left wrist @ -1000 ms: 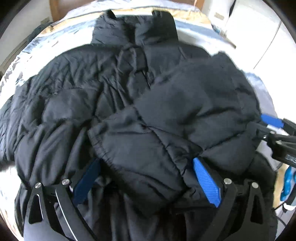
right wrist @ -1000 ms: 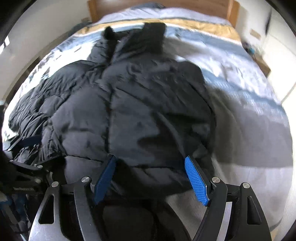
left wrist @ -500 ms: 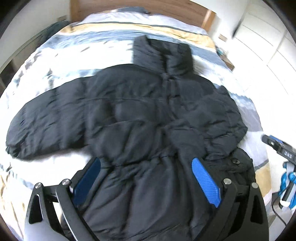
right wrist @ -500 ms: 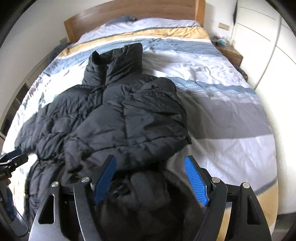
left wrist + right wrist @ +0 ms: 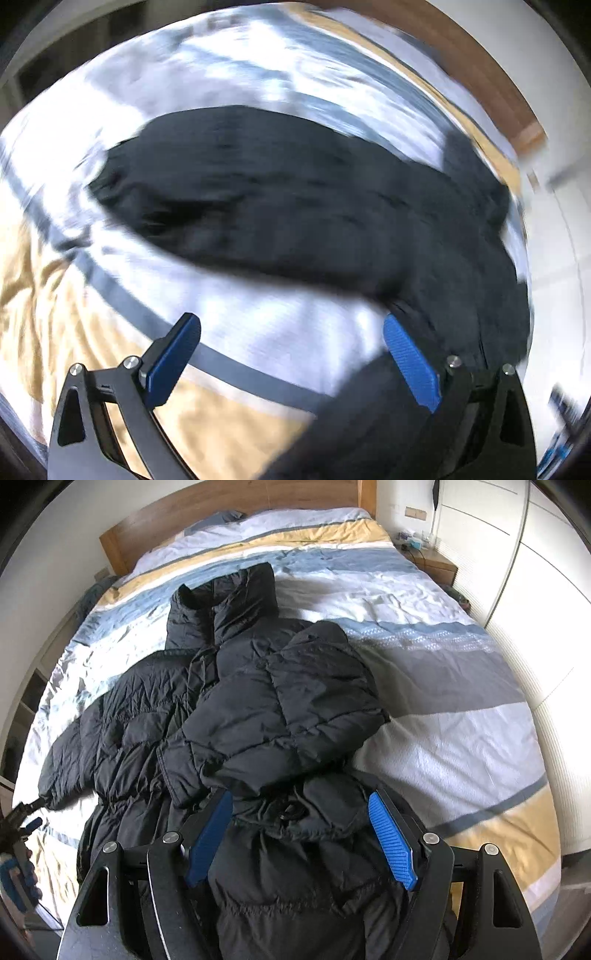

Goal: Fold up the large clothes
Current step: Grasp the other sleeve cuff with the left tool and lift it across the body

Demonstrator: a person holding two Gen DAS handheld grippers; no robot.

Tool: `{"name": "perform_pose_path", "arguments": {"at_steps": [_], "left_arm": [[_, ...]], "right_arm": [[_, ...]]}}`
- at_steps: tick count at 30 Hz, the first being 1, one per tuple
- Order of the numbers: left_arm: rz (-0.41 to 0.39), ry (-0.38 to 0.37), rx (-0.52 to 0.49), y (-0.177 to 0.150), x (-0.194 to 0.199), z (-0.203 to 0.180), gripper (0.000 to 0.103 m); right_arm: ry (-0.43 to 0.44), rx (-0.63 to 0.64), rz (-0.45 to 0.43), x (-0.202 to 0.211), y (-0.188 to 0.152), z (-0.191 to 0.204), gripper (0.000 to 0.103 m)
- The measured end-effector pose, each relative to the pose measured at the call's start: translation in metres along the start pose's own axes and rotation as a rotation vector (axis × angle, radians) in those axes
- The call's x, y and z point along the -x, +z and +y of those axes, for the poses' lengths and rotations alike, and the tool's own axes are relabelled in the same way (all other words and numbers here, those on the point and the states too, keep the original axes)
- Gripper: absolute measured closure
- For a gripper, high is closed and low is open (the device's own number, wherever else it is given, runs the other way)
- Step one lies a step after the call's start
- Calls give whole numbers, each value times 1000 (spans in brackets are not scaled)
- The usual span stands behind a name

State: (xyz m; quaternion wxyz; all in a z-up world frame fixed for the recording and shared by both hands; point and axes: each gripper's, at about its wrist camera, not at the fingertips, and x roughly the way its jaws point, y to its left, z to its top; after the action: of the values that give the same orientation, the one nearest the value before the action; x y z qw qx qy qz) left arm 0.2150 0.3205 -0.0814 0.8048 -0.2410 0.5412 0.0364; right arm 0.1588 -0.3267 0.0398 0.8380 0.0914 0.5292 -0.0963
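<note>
A black puffer jacket (image 5: 236,716) sprawls mid-frame across the striped duvet (image 5: 443,738) (wooden headboard (image 5: 229,513) at top); the left gripper (image 5: 291,354) and right gripper (image 5: 299,830) are both spread, holding nothing

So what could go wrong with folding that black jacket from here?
The folded sleeve only lies loose on the jacket; tugging elsewhere could slide it off. The other sleeve is still spread toward the bed's edge and might drag or slip over. Both the left gripper and right gripper are open, so nothing is held steady.
</note>
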Motion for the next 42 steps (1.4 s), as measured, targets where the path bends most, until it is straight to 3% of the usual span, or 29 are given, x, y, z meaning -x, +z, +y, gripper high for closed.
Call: {"name": "perform_pose_path", "arguments": {"at_steps": [5,10,14,20,22,24,27,30,36,42], "left_arm": [[-47,-27,205,30,-8,72,3],[-61,-124,368,53,-32,114,4],[-64,-184,452,60,-51,131,4],[-39,-192,508,63,-77,136,5],[-55,-219,525,64,-79,137,12],[-60,-239,525,66,-79,136,40],[-61,-274,542,70,-80,137,65],[-79,-302,549,74,-74,136,79],[-119,-311,476,84,-53,119,89],[-161,-302,377,100,-24,89,91]], "right_arm": [[-13,-53,25,3,-13,6,28],[-38,-58,37,10,-21,14,28],[-51,-81,39,17,-23,14,28],[-77,-108,34,27,-26,8,28],[-85,-112,35,30,-29,7,28],[-90,-112,37,30,-30,7,28],[-88,-118,36,30,-32,7,28],[-83,-116,33,31,-32,8,28],[-86,-104,17,35,-30,5,28],[-76,-120,-2,40,-31,-10,28]]}}
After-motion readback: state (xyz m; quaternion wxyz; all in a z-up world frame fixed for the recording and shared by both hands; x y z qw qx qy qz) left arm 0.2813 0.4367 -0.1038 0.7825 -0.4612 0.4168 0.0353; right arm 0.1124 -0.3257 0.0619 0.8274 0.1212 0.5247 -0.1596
